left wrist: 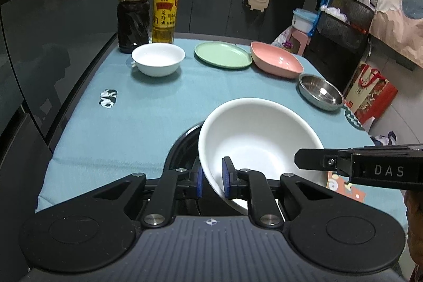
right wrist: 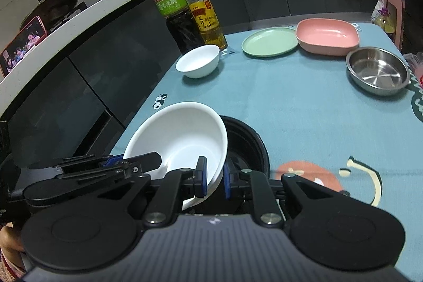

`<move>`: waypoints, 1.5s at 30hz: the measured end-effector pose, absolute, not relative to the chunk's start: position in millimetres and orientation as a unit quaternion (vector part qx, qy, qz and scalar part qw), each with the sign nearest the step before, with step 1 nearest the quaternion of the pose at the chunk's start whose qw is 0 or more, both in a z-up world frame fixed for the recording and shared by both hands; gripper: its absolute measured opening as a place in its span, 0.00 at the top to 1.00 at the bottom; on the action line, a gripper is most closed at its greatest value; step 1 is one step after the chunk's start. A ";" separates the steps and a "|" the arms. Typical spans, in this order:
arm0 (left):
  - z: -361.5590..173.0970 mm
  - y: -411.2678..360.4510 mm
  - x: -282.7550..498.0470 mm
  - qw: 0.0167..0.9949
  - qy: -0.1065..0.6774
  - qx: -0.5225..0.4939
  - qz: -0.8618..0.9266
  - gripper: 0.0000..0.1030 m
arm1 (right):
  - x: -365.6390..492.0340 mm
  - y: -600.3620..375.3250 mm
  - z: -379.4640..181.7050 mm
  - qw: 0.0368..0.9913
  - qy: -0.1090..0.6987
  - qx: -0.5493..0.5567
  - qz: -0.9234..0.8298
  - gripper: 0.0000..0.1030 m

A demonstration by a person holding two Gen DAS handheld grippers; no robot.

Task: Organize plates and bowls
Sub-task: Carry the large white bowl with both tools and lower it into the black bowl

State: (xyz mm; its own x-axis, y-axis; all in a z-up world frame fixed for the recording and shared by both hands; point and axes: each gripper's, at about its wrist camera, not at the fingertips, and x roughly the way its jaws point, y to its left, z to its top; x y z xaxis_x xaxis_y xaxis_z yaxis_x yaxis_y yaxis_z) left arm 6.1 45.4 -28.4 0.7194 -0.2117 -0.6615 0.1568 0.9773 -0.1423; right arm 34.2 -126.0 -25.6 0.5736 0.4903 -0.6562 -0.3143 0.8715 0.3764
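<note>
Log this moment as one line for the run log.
left gripper: shut on large white bowl | right gripper: shut on same bowl | bowl tilted over black bowl | others untouched

left wrist: close, angled down | right wrist: same | shared: table (left wrist: pixel 164 97)

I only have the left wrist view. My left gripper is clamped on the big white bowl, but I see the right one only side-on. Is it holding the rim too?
Observer: Yes. In the right wrist view the right gripper has the rim of the big white bowl between its blue pads.
Operator: What's under it? I see only a dark arc.
Observer: A round black bowl on the cloth. The white one overlaps its left side in that view.
Operator: Anything on the counter at far left?
Observer: A phone leaning there with its screen lit, beside a frying pan.
</note>
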 end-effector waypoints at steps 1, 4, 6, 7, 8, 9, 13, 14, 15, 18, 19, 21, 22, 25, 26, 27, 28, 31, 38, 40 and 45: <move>-29.5 45.3 5.9 0.926 0.363 -0.038 -0.100 0.88 | 33.5 -126.8 -26.5 0.880 0.403 0.110 0.228 0.94; -33.5 45.2 5.8 0.923 0.370 -0.037 -0.100 0.88 | 34.0 -128.3 -30.3 0.877 0.409 0.112 0.227 0.94; -36.4 44.8 6.2 0.921 0.375 -0.036 -0.099 0.88 | 34.0 -129.3 -32.8 0.875 0.413 0.113 0.226 0.94; -37.8 44.3 6.5 0.920 0.377 -0.035 -0.099 0.88 | 34.1 -129.4 -33.7 0.874 0.414 0.113 0.226 0.94; -39.5 44.2 6.6 0.919 0.380 -0.034 -0.098 0.88 | 34.6 -129.3 -34.7 0.874 0.416 0.113 0.226 0.94; -41.3 44.1 7.2 0.918 0.383 -0.033 -0.097 0.88 | 34.9 -129.3 -35.7 0.873 0.418 0.113 0.225 0.94; -46.2 44.7 9.6 0.914 0.392 -0.033 -0.095 0.88 | 36.2 -128.6 -39.0 0.870 0.424 0.112 0.224 0.94; -46.7 45.0 9.9 0.914 0.394 -0.033 -0.095 0.88 | 36.3 -128.3 -39.4 0.870 0.425 0.111 0.224 0.94; -47.3 45.2 10.3 0.913 0.394 -0.033 -0.095 0.88 | 36.1 -128.1 -39.9 0.869 0.426 0.111 0.224 0.94; -48.9 46.3 11.2 0.912 0.397 -0.032 -0.094 0.88 | 36.9 -127.6 -40.4 0.868 0.430 0.110 0.224 0.94; -49.9 46.6 11.7 0.912 0.398 -0.032 -0.094 0.88 | 38.0 -127.2 -40.6 0.867 0.431 0.110 0.224 0.94; -52.4 46.8 13.2 0.910 0.402 -0.032 -0.093 0.88 | 38.7 -127.2 -42.0 0.866 0.433 0.111 0.224 0.94; -53.2 46.5 13.8 0.910 0.404 -0.031 -0.093 0.88 | 39.0 -127.2 -42.9 0.865 0.435 0.111 0.223 0.94; -55.1 45.5 14.7 0.908 0.408 -0.029 -0.092 0.88 | 40.0 -127.3 -44.7 0.864 0.438 0.111 0.221 0.94; -55.6 45.2 14.9 0.908 0.408 -0.029 -0.092 0.88 | 40.2 -127.1 -45.1 0.864 0.439 0.112 0.220 0.94; -56.0 45.0 14.9 0.908 0.408 -0.028 -0.091 0.88 | 40.5 -126.9 -45.5 0.864 0.440 0.112 0.220 0.94; -56.3 44.8 15.2 0.908 0.409 -0.027 -0.091 0.88 | 40.7 -126.7 -46.0 0.864 0.440 0.112 0.219 0.94; -56.1 44.4 15.5 0.908 0.407 -0.025 -0.091 0.88 | 41.4 -126.9 -47.1 0.863 0.442 0.113 0.219 0.94; -54.1 47.6 14.4 0.908 0.408 -0.024 -0.090 0.85 | 40.2 -129.6 -46.6 0.866 0.437 0.116 0.215 0.94; -51.7 49.9 13.8 0.909 0.406 -0.026 -0.091 0.85 | 39.9 -132.7 -45.2 0.867 0.434 0.120 0.211 0.94; -41.5 57.5 9.5 0.917 0.389 -0.030 -0.081 0.83 | 38.2 -140.0 -37.7 0.874 0.423 0.125 0.205 0.94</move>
State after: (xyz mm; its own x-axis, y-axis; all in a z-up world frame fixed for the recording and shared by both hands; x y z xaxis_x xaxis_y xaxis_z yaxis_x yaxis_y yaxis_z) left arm 9.5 57.5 -41.5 0.6844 -0.1730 -0.7083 0.1258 0.9849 -0.1190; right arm 38.2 -140.0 -37.7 0.5583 0.4647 -0.6873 -0.2534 0.8844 0.3921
